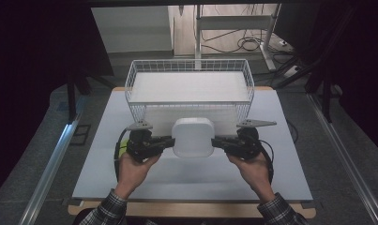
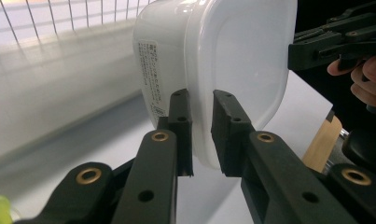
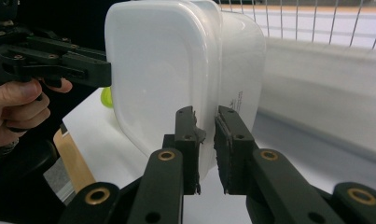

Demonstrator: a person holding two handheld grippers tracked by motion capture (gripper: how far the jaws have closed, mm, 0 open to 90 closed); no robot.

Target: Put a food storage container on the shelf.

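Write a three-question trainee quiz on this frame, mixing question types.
1. True or false: both grippers clamp the white lidded container by its rim.
2. Where is the wire basket? A) behind the container B) on the floor C) on top of the container
3. What do the left gripper and right gripper grip the rim with?

Key: 1 true; 2 A; 3 their black jaws, one gripper on each side.

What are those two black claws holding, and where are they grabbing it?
Both hold one white plastic lidded container. The left gripper pinches the lid's rim on one side, and the right gripper pinches the rim on the opposite side.
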